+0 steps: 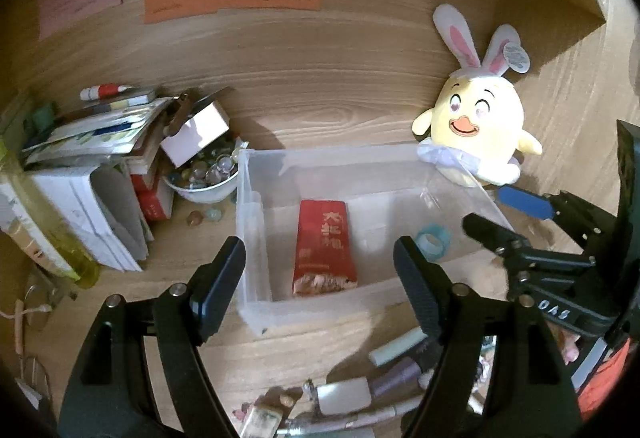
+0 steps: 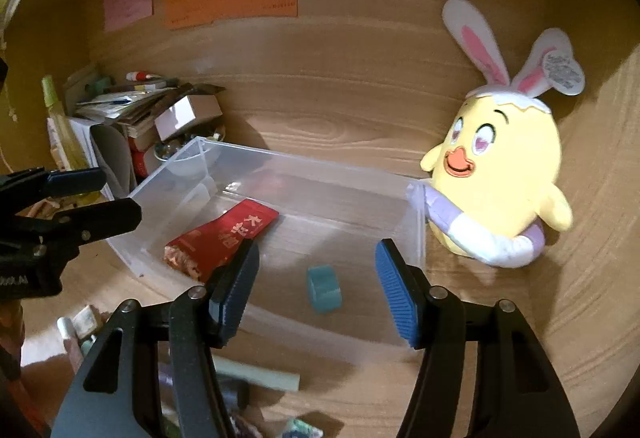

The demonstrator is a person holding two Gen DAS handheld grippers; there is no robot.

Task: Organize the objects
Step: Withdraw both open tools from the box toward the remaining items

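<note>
A clear plastic bin [image 1: 250, 238] [image 2: 416, 222] stands on the wooden desk. Inside lie a red packet [image 1: 324, 250] [image 2: 224, 234] and a teal tape roll [image 1: 433, 240] [image 2: 323, 288]. My left gripper [image 1: 320, 278] is open and empty over the bin's near left corner. My right gripper [image 2: 316, 290] is open and empty above the bin's near edge, with the tape roll lying in the bin between its fingers; it also shows in the left wrist view [image 1: 500, 213]. Loose pens and small items [image 1: 384, 378] [image 2: 256, 374] lie on the desk in front of the bin.
A yellow chick plush with rabbit ears [image 1: 480, 125] [image 2: 500, 177] leans against the back panel by the bin's right end. A stack of books and papers [image 1: 92, 165], a bowl of marbles [image 1: 204, 173] and a white box [image 1: 196, 133] stand left of the bin.
</note>
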